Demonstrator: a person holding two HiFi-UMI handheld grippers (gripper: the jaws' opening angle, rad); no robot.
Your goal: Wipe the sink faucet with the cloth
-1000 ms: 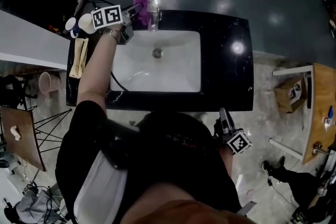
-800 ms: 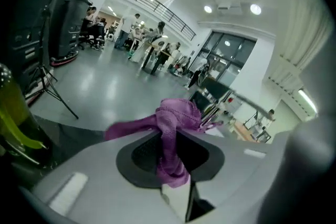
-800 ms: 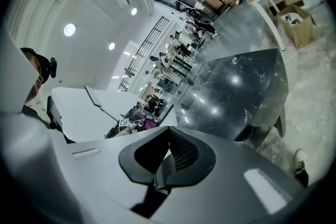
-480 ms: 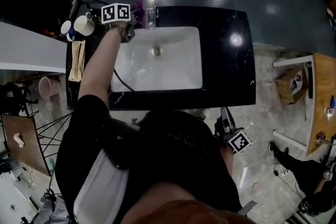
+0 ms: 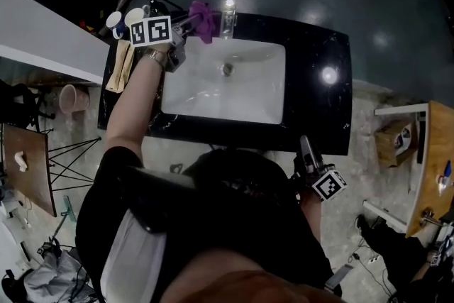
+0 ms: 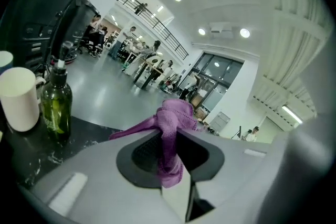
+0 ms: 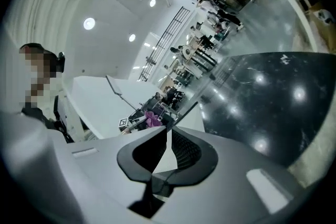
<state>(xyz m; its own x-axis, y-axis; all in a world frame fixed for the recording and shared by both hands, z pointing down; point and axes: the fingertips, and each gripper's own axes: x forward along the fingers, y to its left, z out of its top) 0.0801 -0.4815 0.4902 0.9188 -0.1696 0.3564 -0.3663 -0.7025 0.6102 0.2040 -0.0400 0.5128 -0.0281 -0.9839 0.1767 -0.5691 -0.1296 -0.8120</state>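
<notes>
In the head view the purple cloth (image 5: 202,16) is bunched at the back rim of the white sink (image 5: 262,99), just left of the clear-looking faucet (image 5: 228,7). My left gripper (image 5: 186,23) is shut on it. In the left gripper view the cloth (image 6: 173,115) stands pinched between the jaws of the left gripper (image 6: 170,134) and droops over them; the faucet is not seen there. My right gripper (image 5: 303,144) hangs by the person's body at the counter's front edge. Its jaws (image 7: 168,134) are opening with a narrow gap and nothing between them.
A black counter (image 5: 319,32) surrounds the basin. Two mugs (image 5: 122,18) and a beige folded item (image 5: 120,66) sit at its left end. A green bottle (image 6: 56,107) and a white cup (image 6: 20,98) stand left of the cloth. A wooden table (image 5: 429,152) stands at the right.
The left gripper with the cloth went in toward the faucet and now sits a little further left of it. The right gripper stays at the counter's front edge.
</notes>
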